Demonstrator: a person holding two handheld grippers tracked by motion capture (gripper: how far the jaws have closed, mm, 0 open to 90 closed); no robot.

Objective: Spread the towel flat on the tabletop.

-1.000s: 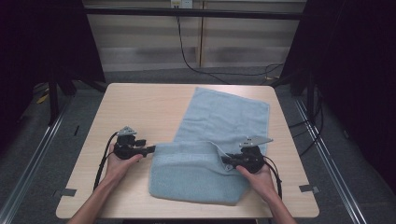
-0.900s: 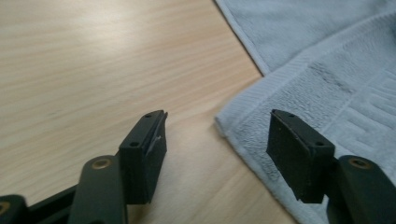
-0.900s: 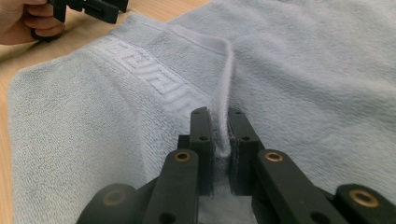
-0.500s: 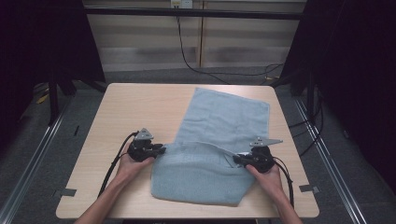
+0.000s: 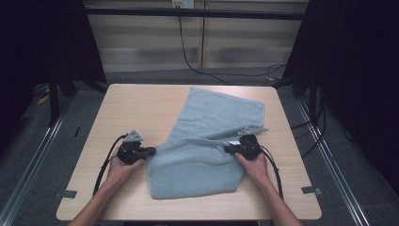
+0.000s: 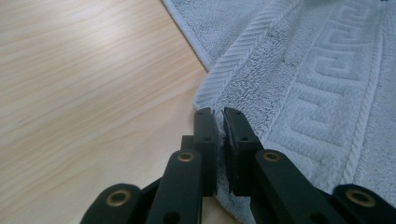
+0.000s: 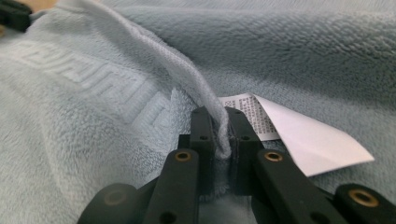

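A light blue towel point(image 5: 216, 113) lies across the wooden table point(image 5: 141, 103), its near part folded over itself. My left gripper point(image 5: 151, 151) is at the towel's left edge. In the left gripper view its jaws point(image 6: 219, 114) are pressed together on the ribbed hem of the towel point(image 6: 317, 93). My right gripper point(image 5: 228, 149) is at the fold's right side. In the right gripper view it point(image 7: 220, 116) is shut on a raised hem of the towel point(image 7: 280, 46), beside a white care label point(image 7: 299, 135).
Bare tabletop point(image 6: 70, 70) spreads to the left of the towel and along the near edge. Black cables trail from both grippers toward the person's forearms. Dark floor, metal rails and a black cable point(image 5: 188, 52) surround the table.
My left gripper has moved right, from bare wood to the towel's left edge, and is now closed on it. My right gripper has shifted slightly away from the person, still holding the hem.
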